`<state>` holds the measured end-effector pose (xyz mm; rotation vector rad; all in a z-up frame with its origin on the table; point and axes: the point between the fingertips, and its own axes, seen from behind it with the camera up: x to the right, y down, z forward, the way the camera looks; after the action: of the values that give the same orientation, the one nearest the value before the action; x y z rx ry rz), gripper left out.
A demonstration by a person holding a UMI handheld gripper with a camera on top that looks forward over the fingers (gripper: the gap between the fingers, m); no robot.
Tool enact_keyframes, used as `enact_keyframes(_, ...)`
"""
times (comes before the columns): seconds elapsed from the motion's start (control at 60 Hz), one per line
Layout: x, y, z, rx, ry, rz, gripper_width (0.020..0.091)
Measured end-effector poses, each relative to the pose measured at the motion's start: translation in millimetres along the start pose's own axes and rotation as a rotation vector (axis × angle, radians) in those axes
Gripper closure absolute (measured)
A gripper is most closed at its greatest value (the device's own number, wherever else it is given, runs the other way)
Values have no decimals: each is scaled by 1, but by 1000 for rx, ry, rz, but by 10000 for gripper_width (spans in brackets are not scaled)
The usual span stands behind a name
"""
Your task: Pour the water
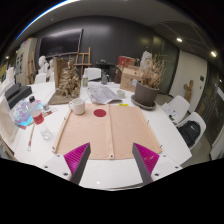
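While nothing is gripped yet, the gripper [111, 160] hangs above the near edge of the white table [165, 135], fingers spread wide and empty, pink pads facing each other across a clear gap.

Water bottle [37, 112], clear with a red cap, stands near the table's left edge, well left of the fingers. White cup [77, 105] sits toward the far side, just past the far left corner of the tan mat [105, 130]. Small red lid [99, 113] lies on the mat's far edge, right of the cup. Papers [103, 94] lie beyond the cup, plant pot [146, 95] at the far right corner.

Step in hand, my read: reach for the bottle. Swing left, keep the claw wide, come in level at mid-body, not at the cap. Centre the bottle between the pads before closing. The thin clear wall will likely flex, so squeeze gently. Can't tell whether the cap is screwed on; check before tilting. Then carry across to the cup and tilt slowly over its rim.
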<state>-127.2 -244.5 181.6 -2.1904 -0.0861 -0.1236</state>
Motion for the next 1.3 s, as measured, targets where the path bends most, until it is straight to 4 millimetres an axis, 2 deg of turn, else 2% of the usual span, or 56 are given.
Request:
enact_keyframes(0.05, -10, 0, 0, -1, -10, -4, 245)
enact_keyframes(0.083, -29, -1, 2, -2, -12, -5, 244)
enact_keyframes(0.1, -11, 5, 0, -4, -16, -10, 245)
enact_keyframes(0.117, -19, 6, 0, -5, -24, -11, 246)
enact_keyframes(0.15, -64, 1, 8, -9, -31, -10, 245)
enact_keyframes(0.283, -146, 9, 17, -16, -108, -22, 246)
enact_keyframes(0.417, -226, 8, 25, 48, -201, -60, 243)
enact_keyframes(0.55, -293, 2, 45, 118, -276, -72, 243)
enact_keyframes(0.65, -326, -5, 73, 154, -292, -76, 244)
enact_keyframes(0.783, -355, -18, 118, 183, -285, -60, 250)
enact_keyframes(0.917, -371, -25, 156, 181, -271, -9, 292)
enact_keyframes(0.967, -373, -25, 166, 179, -264, -1, 358)
enact_keyframes(1.1, -378, -32, 181, 189, -256, 29, 646)
enact_keyframes(1.133, -376, -30, 180, 189, -246, 36, 652)
enact_keyframes(1.3, -379, -32, 181, 198, -253, 32, 841)
